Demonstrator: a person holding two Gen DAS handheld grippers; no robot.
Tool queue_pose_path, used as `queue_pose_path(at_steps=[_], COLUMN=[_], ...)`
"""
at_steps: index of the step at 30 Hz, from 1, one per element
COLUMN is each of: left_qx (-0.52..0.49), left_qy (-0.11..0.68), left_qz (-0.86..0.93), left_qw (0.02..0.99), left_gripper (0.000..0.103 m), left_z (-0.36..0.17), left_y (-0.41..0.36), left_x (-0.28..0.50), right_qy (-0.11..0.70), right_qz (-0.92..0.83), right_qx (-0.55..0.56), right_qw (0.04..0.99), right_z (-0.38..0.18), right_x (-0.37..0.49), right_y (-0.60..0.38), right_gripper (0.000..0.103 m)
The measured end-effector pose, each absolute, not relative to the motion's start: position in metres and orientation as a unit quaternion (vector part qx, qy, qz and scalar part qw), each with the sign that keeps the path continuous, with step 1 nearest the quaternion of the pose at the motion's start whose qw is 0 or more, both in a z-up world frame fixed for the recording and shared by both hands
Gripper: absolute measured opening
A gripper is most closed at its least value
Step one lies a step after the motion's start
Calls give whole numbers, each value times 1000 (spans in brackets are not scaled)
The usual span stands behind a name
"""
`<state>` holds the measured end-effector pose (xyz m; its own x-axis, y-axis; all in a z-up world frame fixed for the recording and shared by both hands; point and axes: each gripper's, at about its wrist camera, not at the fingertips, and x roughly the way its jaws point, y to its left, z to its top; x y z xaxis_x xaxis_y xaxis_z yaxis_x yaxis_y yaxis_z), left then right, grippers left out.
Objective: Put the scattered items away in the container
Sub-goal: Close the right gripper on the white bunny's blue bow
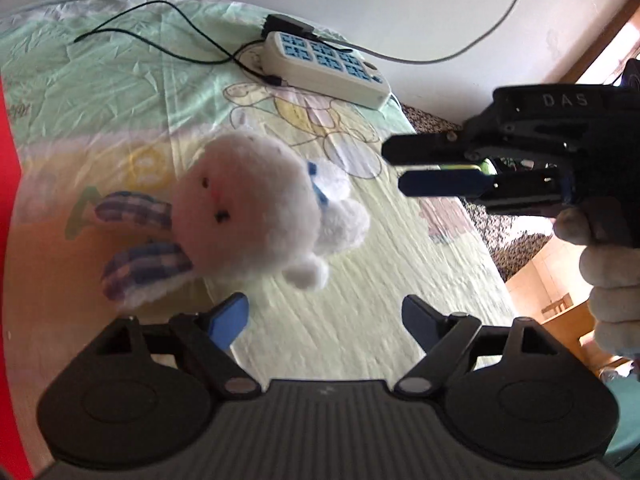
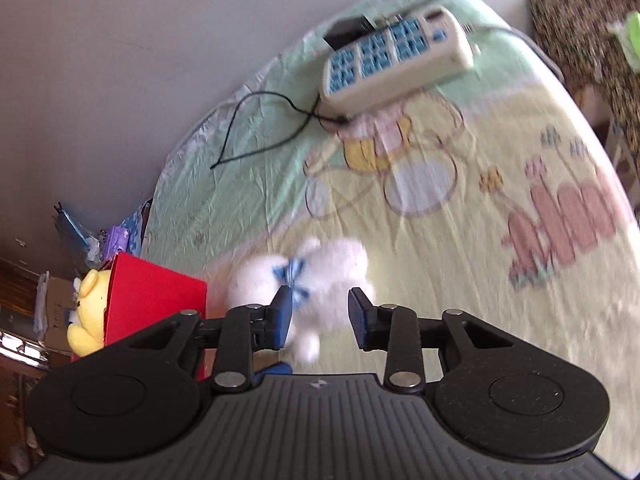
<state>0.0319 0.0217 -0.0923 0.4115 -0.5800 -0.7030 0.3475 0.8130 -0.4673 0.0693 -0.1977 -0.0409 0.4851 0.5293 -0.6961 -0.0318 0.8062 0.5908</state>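
Tidying partly done: yellow plush (image 2: 86,312) already in red container (image 2: 156,300), left of right gripper (image 2: 320,316); white rabbit (image 1: 248,208) loose on cartoon bedsheet (image 1: 360,260), ahead of left gripper (image 1: 324,320). Both grippers open, empty. Power strip (image 1: 324,66) beyond, near wall.

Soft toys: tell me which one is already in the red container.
The yellow bear sits in the red container, its head poking above the rim. The white rabbit with checked ears and a blue bow lies out on the printed sheet.
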Motion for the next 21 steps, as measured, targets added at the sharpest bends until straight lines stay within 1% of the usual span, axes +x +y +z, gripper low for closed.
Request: queue_pose_path(at_steps=[2, 5, 9, 14, 17, 21], left_qx=[-133, -124, -122, -119, -146, -144], left_qy=[466, 458, 442, 446, 458, 463], left_qz=[-272, -250, -226, -197, -200, -211], left_qw=[832, 844, 859, 865, 854, 848], left_gripper=[88, 88, 88, 89, 91, 91], left_z=[-93, -89, -80, -80, -85, -87], left_y=[20, 22, 35, 43, 53, 57], left_x=[35, 39, 51, 67, 70, 65], right_qy=[461, 468, 504, 533, 545, 539], right_qz=[182, 200, 197, 212, 230, 251], right_qx=[242, 240, 258, 301, 336, 344], right_qw=[834, 827, 800, 762, 733, 726], right_z=[-41, -58, -85, -88, -87, -84], right_x=[93, 127, 148, 128, 109, 83], right_y=[-189, -177, -172, -176, -181, -178], right_gripper=[40, 40, 39, 38, 38, 41])
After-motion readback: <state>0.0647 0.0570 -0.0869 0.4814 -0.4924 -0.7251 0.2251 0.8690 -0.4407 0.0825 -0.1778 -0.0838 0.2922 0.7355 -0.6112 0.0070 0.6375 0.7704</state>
